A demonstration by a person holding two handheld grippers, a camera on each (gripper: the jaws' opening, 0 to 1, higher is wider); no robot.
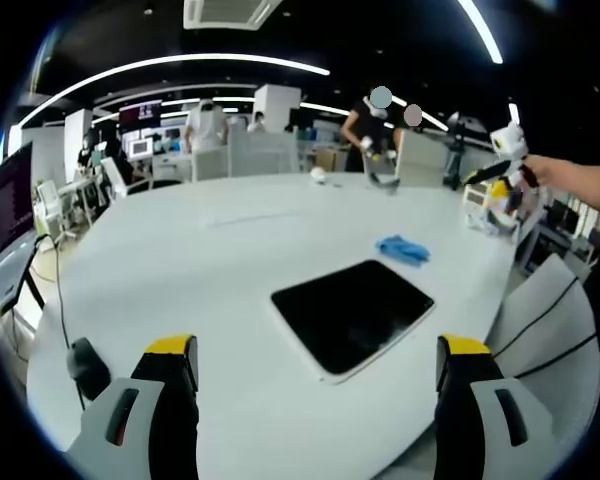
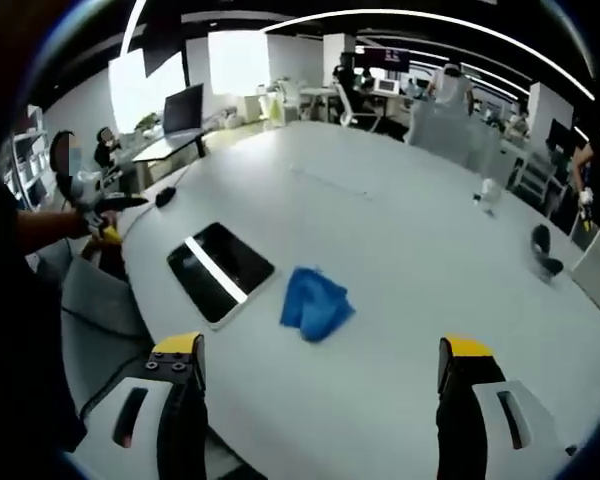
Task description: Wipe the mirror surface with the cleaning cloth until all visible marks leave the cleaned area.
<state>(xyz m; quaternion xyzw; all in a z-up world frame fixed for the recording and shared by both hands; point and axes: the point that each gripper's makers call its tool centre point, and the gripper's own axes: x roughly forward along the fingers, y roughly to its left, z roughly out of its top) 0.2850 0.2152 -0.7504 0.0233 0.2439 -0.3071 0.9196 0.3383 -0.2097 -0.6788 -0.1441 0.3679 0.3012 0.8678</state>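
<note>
A dark rectangular mirror with a pale rim lies flat on the white table, close to its near edge. Just beyond it sits a crumpled blue cleaning cloth. My left gripper hovers open above the table, short of the mirror, holding nothing. In the right gripper view the mirror is left of the cloth, a light strip reflected across it. My right gripper is open and empty, held back from the cloth. Each gripper also appears in the other's view, hand-held: the right one and the left one.
A black mouse-like object with a cable lies near the table edge. A small white item stands far across the table. Grey chairs flank the table's edge. People, desks and monitors fill the background.
</note>
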